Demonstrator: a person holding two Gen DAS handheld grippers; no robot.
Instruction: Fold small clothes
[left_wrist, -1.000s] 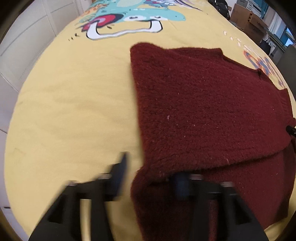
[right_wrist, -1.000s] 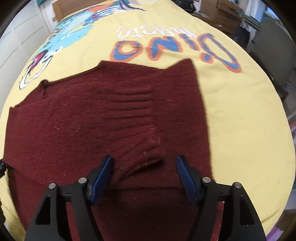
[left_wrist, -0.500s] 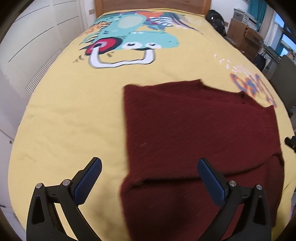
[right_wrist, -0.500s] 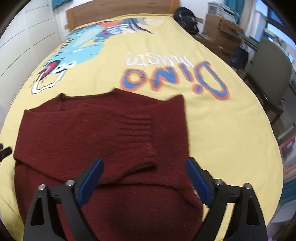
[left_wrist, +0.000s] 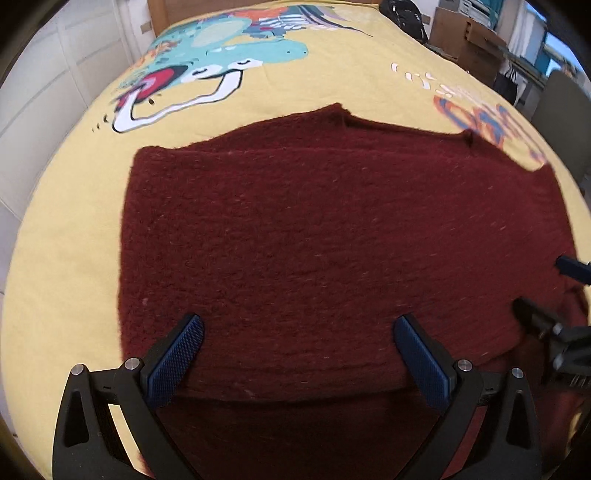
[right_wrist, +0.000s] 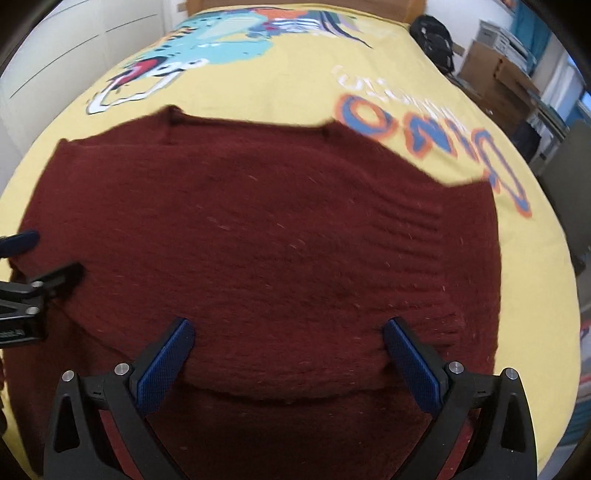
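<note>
Across the middle of both wrist views lies the sweater (left_wrist: 332, 236), a dark red knit spread on the yellow bedspread (left_wrist: 70, 206), with one layer already doubled over so a folded edge runs along the lower part of each frame. I judge it soft, thick and floppy, fairly light, grippy rather than slippery and not fragile; it should drape and sag when lifted, so I would pinch it at the two near corners of the folded edge, through both layers. My left gripper (left_wrist: 299, 354) hovers low at the bottom of its frame, fingers spread wide, holding nothing. My right gripper (right_wrist: 288, 354) sits the same way, spread wide and empty, with the ribbed cuff (right_wrist: 413, 221) to its upper right. Both point forward over the cloth, side by side; each shows at the edge of the other's view.
</note>
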